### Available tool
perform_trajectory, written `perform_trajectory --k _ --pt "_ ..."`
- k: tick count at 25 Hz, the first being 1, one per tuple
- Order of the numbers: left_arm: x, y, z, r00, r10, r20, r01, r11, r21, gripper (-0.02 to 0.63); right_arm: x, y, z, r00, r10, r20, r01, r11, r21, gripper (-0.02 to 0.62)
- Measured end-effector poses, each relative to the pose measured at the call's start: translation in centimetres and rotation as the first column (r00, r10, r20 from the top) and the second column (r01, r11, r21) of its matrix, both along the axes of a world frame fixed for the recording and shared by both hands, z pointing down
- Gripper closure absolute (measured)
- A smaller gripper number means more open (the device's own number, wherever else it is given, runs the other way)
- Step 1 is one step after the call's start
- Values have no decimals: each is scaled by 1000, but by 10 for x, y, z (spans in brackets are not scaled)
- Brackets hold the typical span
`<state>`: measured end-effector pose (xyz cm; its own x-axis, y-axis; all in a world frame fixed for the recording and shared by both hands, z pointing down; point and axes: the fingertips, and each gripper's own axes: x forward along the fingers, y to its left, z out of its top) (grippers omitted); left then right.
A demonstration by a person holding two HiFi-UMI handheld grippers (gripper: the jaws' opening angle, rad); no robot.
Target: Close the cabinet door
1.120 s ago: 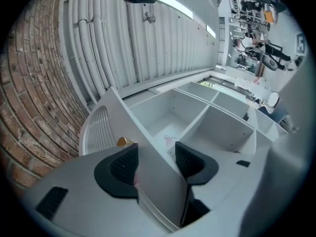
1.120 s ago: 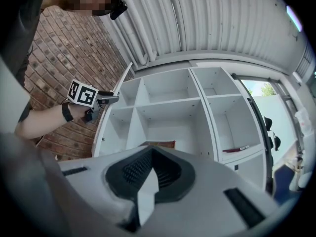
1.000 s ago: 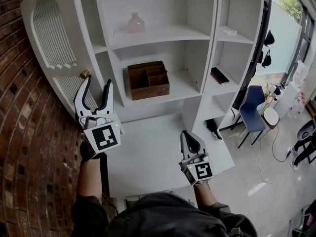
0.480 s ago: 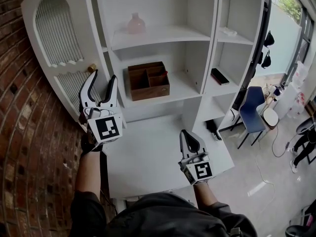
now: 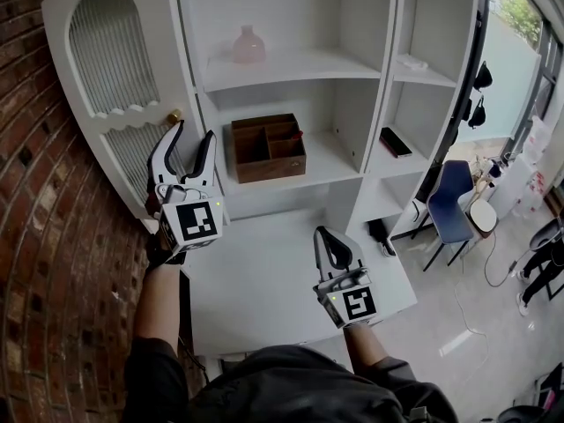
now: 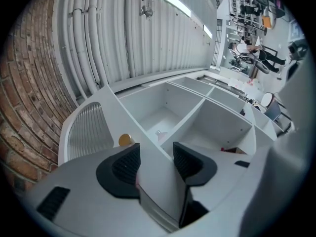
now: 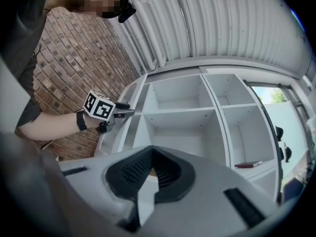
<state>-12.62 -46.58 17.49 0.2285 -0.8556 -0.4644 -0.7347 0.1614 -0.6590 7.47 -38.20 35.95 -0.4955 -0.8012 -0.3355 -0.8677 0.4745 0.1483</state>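
Observation:
The white cabinet door (image 5: pixel 115 69), arched with ribbed panels and a brass knob (image 5: pixel 174 115), stands swung out at the cabinet's left. My left gripper (image 5: pixel 194 132) straddles the door's free edge just below the knob. In the left gripper view that edge (image 6: pixel 158 172) runs between the pads, the knob (image 6: pixel 125 140) shows just left of them, and the jaws are closing without a clear squeeze. My right gripper (image 5: pixel 323 234) hangs over the white counter (image 5: pixel 264 280), shut and holding nothing; its tips (image 7: pixel 150 152) meet in the right gripper view.
Open shelves hold a wooden organizer box (image 5: pixel 269 148), a pink vase (image 5: pixel 248 45) and a dark flat item (image 5: pixel 394 142). A brick wall (image 5: pixel 53 263) runs close along the left behind the door. A blue chair (image 5: pixel 449 196) stands on the floor at the right.
The door has swung to the right, toward the cabinet, with my left gripper travelling along on its edge. My right gripper has risen slightly.

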Motion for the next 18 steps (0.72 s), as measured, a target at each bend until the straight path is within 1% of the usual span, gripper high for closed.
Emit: perform_trajectory --k 18 --pt "0 -27 1 1000 -7 12 8 1000 -25 417 -33 -18 -36 995 -93 -36 96 992 77 597"
